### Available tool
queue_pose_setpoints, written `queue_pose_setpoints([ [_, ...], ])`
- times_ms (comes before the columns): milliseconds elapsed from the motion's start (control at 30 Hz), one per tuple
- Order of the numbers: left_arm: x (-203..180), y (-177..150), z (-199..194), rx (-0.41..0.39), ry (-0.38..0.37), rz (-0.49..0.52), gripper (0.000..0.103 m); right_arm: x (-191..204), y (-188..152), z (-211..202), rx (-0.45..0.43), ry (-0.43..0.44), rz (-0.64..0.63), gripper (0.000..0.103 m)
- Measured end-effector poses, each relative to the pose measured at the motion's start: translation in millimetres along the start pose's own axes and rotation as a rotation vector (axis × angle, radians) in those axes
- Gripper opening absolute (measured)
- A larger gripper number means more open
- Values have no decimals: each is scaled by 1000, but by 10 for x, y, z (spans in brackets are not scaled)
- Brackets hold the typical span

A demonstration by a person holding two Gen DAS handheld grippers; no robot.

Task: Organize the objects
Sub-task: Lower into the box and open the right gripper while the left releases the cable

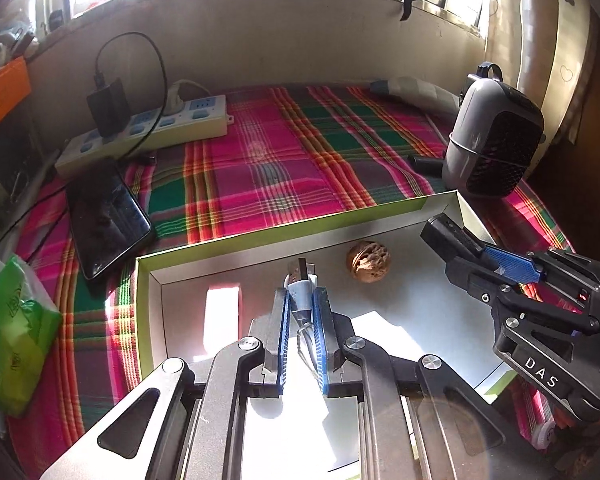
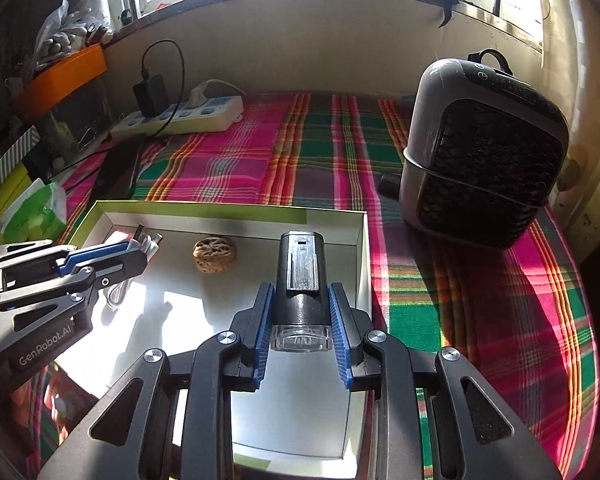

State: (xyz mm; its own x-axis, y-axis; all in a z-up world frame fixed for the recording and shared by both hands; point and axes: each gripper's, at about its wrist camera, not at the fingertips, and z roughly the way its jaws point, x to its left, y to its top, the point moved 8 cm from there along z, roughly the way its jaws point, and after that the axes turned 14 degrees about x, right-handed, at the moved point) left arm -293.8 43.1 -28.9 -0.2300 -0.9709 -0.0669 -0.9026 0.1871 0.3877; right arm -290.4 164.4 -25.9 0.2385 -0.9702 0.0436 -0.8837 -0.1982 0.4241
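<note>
Jaws of left gripper (image 1: 302, 300): clamped on a grey USB cable (image 1: 300, 292), plug end pointing far, over the white box tray (image 1: 284, 228). Walnut (image 1: 369, 266) lies inside, just right.

Jaws of right gripper (image 2: 300, 312): narrow, gripping a black cylindrical device (image 2: 302, 272) above the tray's right side; heater (image 2: 488, 152) stands far right on plaid cloth (image 2: 480, 300).

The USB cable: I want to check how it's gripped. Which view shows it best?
The left wrist view: the USB cable sits centred between the left tool's blue pads, plug pointing forward over the box. The right wrist view shows only its plug end from the side, mostly hidden by the tool.
</note>
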Motion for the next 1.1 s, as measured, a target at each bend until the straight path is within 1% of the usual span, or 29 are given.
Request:
queue_pose_setpoints([
  [633,41,75,222,44,10,-15,10,44,55,146,37,-14,-17,29],
  [1100,53,101,245,45,-1,-21,11,63,55,177,51,-19,-26,29],
])
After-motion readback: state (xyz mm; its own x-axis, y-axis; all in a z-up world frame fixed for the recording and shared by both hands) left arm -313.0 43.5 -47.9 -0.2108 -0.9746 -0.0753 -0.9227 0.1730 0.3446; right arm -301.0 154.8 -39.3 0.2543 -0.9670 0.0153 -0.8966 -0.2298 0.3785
